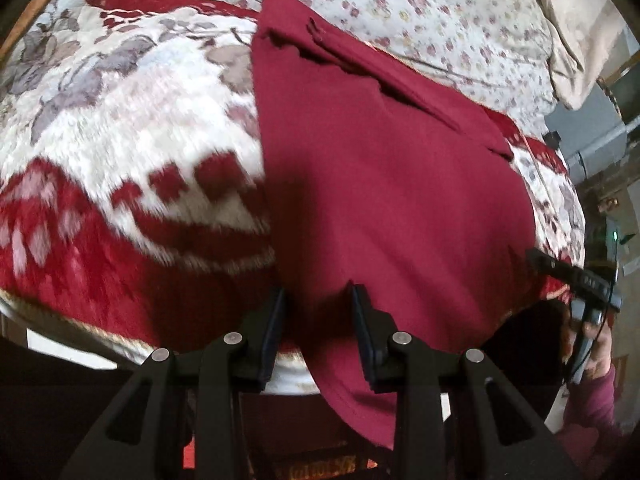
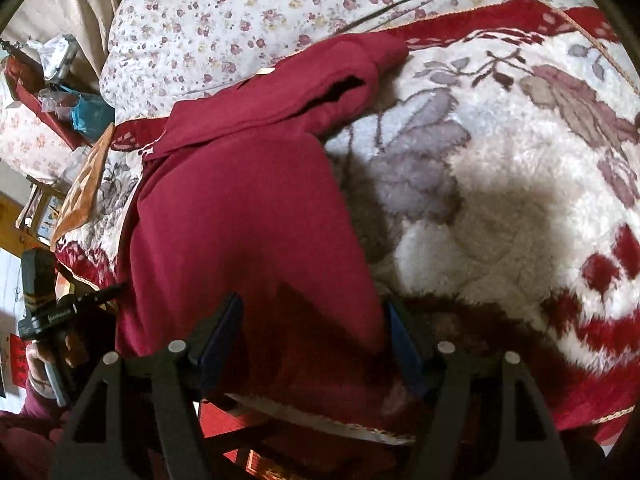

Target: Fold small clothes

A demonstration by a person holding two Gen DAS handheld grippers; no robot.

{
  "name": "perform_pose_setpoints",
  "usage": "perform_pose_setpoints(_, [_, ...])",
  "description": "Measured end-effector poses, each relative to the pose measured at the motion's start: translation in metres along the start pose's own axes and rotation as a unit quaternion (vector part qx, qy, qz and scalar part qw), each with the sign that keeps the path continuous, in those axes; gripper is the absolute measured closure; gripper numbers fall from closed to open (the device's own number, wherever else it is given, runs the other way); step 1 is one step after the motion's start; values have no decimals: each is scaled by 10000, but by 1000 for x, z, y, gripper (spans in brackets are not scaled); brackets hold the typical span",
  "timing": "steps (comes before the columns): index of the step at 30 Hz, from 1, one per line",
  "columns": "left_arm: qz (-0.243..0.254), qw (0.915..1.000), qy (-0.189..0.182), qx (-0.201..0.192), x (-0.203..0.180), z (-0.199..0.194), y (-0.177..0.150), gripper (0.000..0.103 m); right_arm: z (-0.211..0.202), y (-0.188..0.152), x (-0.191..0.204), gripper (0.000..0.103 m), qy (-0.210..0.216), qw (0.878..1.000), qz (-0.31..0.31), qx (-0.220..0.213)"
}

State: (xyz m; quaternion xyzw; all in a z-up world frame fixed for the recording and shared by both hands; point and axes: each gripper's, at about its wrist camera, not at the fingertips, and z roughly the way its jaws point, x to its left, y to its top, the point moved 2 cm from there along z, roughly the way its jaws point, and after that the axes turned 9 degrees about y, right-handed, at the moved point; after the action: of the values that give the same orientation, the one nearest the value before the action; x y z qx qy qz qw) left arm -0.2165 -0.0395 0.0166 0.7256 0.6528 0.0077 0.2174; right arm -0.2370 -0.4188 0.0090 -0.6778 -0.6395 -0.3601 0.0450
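Dark red garment [image 2: 240,200] spread on the plush floral blanket [image 2: 500,200], its hem between the right gripper [image 2: 316,332] fingers, jaws apart; folded sleeve at the garment's far end; left gripper [image 2: 52,308] at the garment's left edge; flowered sheet [image 2: 240,8] beyond.

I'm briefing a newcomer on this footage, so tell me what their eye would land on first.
The dark red garment dominates both views, spread over the plush red-and-white floral blanket with its near edge hanging off the bed. The left claw and right claw each straddle that near edge, fingers apart. Behind lies a small-flowered white quilt.
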Motion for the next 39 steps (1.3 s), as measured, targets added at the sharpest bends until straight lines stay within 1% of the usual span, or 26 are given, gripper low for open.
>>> perform_pose_setpoints(2, [110,9999,-34,102,-4,2,-8,92,0,-1,1,28,19,10000,-1,0])
perform_pose_setpoints(5, [131,9994,-85,308,-8,12,-17,91,1,-3,2,28,22,10000,-31,-11])
perform_pose_setpoints(6, [97,9990,-144,406,-9,17,-19,91,1,-3,2,28,17,10000,-30,-25])
perform_pose_setpoints(9, [58,9978,-392,538,-14,25,-21,91,2,-4,-1,29,28,9999,105,-111])
perform_pose_setpoints(10, [119,9969,-484,612,-16,28,-24,95,2,-5,-2,36,51,9998,160,-146])
perform_pose_setpoints(11, [130,9963,-551,642,-16,29,-24,100,3,-6,-2,53,95,9997,184,-144])
perform_pose_setpoints(12, [123,9959,-614,647,-16,29,-23,103,5,-7,-2,62,89,9998,159,-77])
perform_pose_setpoints(13, [117,9953,-716,633,-14,27,-22,103,5,-8,0,83,49,9999,93,-28])
perform_pose_setpoints(14, [129,9948,-805,606,-14,23,-19,103,5,-9,2,92,35,10000,20,-11])
perform_pose_setpoints(16, [228,9948,-900,425,-13,9,-13,103,-2,-13,7,92,204,9998,-21,-50])
perform_pose_setpoints(19, [371,9940,-1018,122,-7,-28,-7,103,-19,-21,16,93,452,9989,-61,-96])
perform_pose_setpoints(20, [427,9941,-997,26,-3,-41,-7,103,-25,-26,20,93,638,9980,-25,-43])
perform_pose_setpoints(21, [508,9946,-895,-96,1,-54,-8,103,-32,-32,26,93,911,9958,20,33])
perform_pose_setpoints(23, [562,9960,-636,-290,12,-74,-9,103,-40,-44,36,93,1224,9923,29,188])
perform_pose_setpoints(26, [338,9983,-402,-243,33,-74,-11,103,-40,-69,53,93,1532,9866,-52,552])
perform_pose_setpoints(28, [286,9992,-252,-139,35,-61,-13,103,-26,-82,59,93,1588,9839,-47,823])
perform_pose_setpoints(30, [272,9994,-227,-14,31,-50,-15,103,-10,-89,60,93,1458,9840,-92,1017])
perform_pose_setpoints(33, [489,9988,83,12,22,-41,-20,103,2,-91,62,93,1313,9842,-154,1180])
perform_pose_setpoints(34, [548,9983,171,-4,24,-40,-22,103,2,-92,64,93,1307,9842,-188,1181])
perform_pose_setpoints(35, [551,9983,174,9,26,-40,-22,103,1,-90,64,93,1318,9842,-200,1163])
perform_pose_setpoints(38, [494,9987,114,20,28,-40,-22,103,-5,-83,63,93,1349,9852,-178,1042])
perform_pose_setpoints(39, [492,9987,97,12,27,-41,-22,103,-8,-81,61,93,1375,9860,-119,941])
